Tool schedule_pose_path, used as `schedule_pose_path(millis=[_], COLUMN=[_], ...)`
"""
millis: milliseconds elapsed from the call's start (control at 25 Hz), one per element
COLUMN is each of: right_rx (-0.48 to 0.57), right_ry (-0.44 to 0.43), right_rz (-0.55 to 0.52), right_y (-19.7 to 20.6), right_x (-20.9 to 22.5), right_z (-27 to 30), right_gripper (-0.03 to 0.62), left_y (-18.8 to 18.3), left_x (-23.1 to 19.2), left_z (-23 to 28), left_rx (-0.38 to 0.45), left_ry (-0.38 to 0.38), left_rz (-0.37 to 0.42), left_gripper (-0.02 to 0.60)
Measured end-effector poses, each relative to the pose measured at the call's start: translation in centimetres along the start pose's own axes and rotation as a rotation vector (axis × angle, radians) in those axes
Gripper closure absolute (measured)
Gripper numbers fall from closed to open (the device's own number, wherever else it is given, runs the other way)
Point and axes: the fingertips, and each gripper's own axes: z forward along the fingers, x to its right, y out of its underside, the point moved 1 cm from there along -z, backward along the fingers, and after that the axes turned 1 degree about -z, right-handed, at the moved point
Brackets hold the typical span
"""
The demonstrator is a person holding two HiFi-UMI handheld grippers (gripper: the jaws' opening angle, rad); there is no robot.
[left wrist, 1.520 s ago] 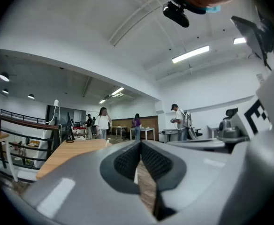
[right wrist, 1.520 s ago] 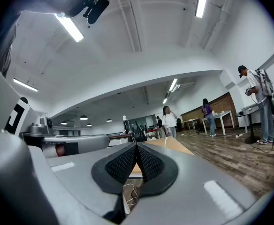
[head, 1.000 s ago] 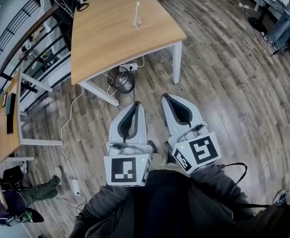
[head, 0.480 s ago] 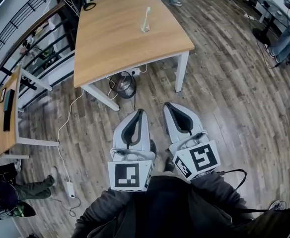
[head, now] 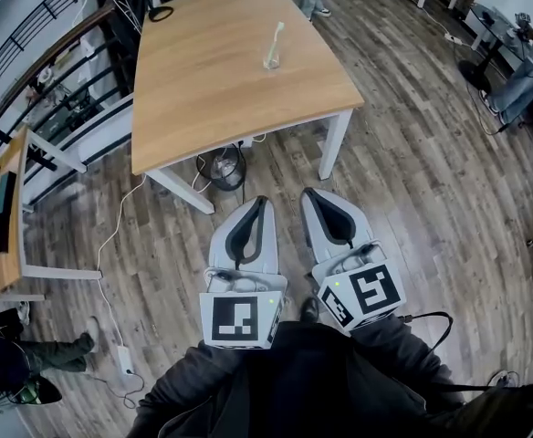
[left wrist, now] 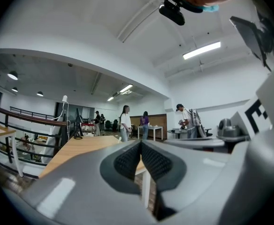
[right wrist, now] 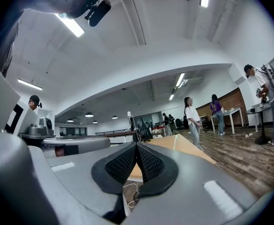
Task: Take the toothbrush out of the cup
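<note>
Head view, nearest you: your left gripper [head: 262, 201] and right gripper [head: 308, 193] sit side by side over the wood floor [head: 412, 181], each with its jaws pressed together on nothing. Farther out at twelve o'clock stands the table [head: 203, 89]. Toward its far side the cup [head: 271, 63] holds the toothbrush [head: 277, 35], well apart from both grippers.

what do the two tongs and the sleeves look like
The left tongs and right tongs have pale grey shells with black dimpled pads. Each carries a white cube with black square markers. A black cable trails from the right one. Dark grey sleeves.
</note>
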Motion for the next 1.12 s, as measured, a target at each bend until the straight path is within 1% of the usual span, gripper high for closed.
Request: schedule_pose_path(millis=[360,880,960,1120], right_rx=[-0.006,-0.011,-0.016,-0.023], right_ry=[0.016,0.056,0.064,0.077], right_rz=[-0.043,-0.102,-0.11,-0.112], right_y=[-0.9,-1.8,-1.8,-1.9], right_x=[0.2,-2.3,-2.6,-2.8], right_z=[5.6,11.8,12.2,12.8], right_gripper=[0.594,0.594,0.594,0.594], left_y=[-0.7,-1.6,-1.4,-1.5], left_x=[-3.9,-10.7,-11.2,-12.0], left_z=[3.9,6.1,6.2,6.6], left_rx=[0.023,0.072,0.072,0.078], left_ry=[0.034,0.07,0.076,0.089], left_rz=[-0.038,-0.084,-0.096,-0.095], left_gripper=[0.574,0.574,0.574,0.574])
